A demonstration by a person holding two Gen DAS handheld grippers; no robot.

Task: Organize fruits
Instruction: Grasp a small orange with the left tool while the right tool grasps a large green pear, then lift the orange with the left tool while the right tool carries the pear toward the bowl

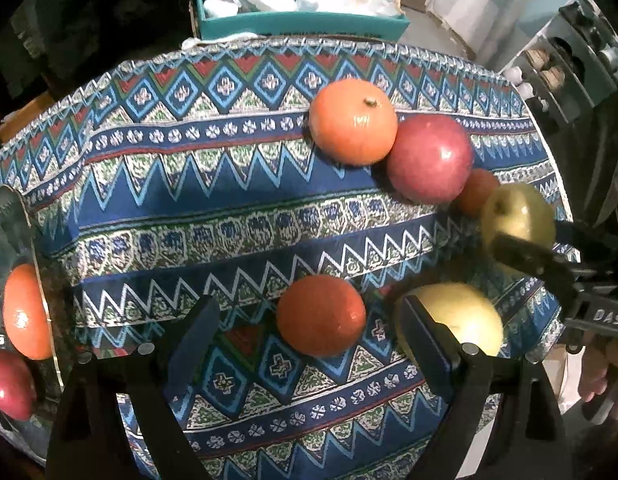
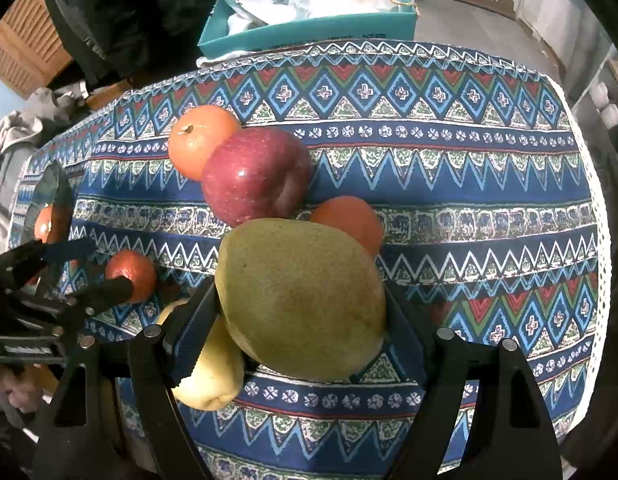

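Observation:
My right gripper [image 2: 301,312] is shut on a green-yellow pear [image 2: 301,300] and holds it above the patterned tablecloth [image 2: 469,184]; it also shows in the left wrist view [image 1: 517,216]. My left gripper [image 1: 309,328] is open, its fingers on either side of a small orange [image 1: 321,316], not touching it. A yellow pear [image 1: 465,320] lies just right of the left gripper's right finger. A larger orange [image 1: 353,122], a red apple [image 1: 429,158] and another orange [image 1: 475,192] lie together farther back. A glass bowl [image 1: 13,216] at far left holds an orange and a red apple.
A teal box [image 1: 301,20] with plastic bags stands beyond the table's far edge. A shelf unit [image 1: 569,64] stands at the right. Dark clothing [image 2: 121,12] hangs at the back left. The table's right edge has white trim [image 2: 597,200].

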